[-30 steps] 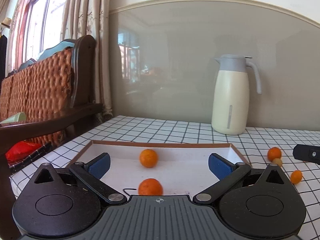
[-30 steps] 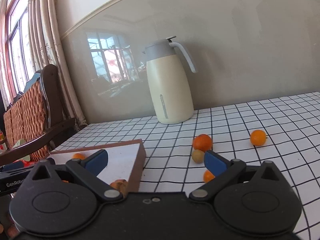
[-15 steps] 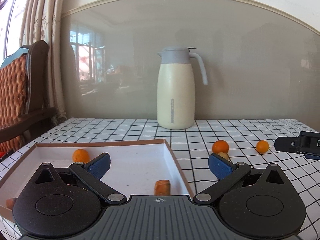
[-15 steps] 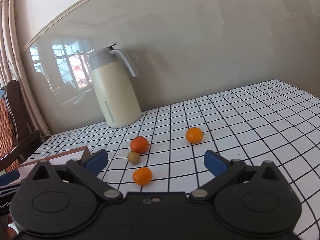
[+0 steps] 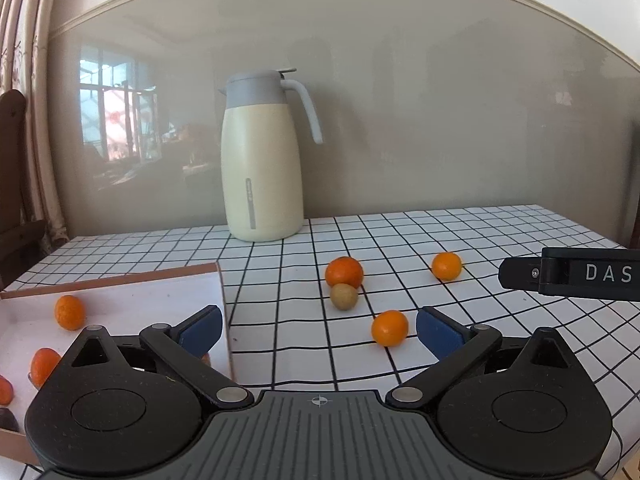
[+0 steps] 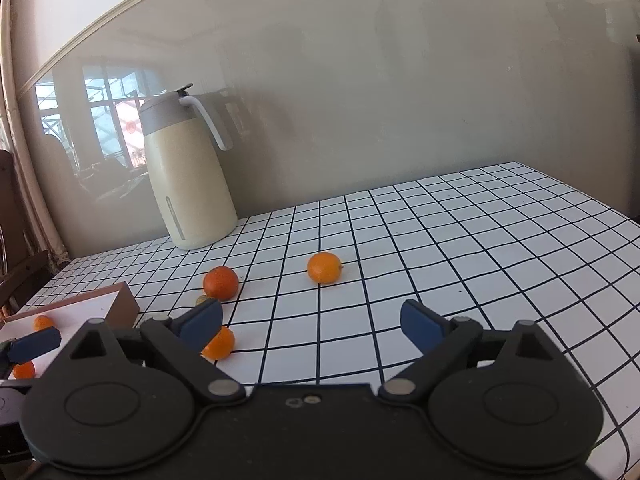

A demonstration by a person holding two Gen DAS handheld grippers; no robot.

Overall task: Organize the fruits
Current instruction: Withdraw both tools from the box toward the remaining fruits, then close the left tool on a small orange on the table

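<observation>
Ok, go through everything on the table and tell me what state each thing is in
left claw: open, empty.
right claw: jaws closing, nothing between them.
tray: holds several oranges.
jug: upright, lid shut.
three oranges: loose on the tablecloth.
brown fruit: touching the rear orange.

Three round orange fruits (image 5: 344, 272) and one small brownish-green fruit (image 5: 343, 296) lie on the checked worktop (image 5: 500, 320). Three more orange fruits (image 5: 69, 312) sit in the white tray (image 5: 120, 304). One cream jug (image 5: 262, 160) stands behind.
</observation>
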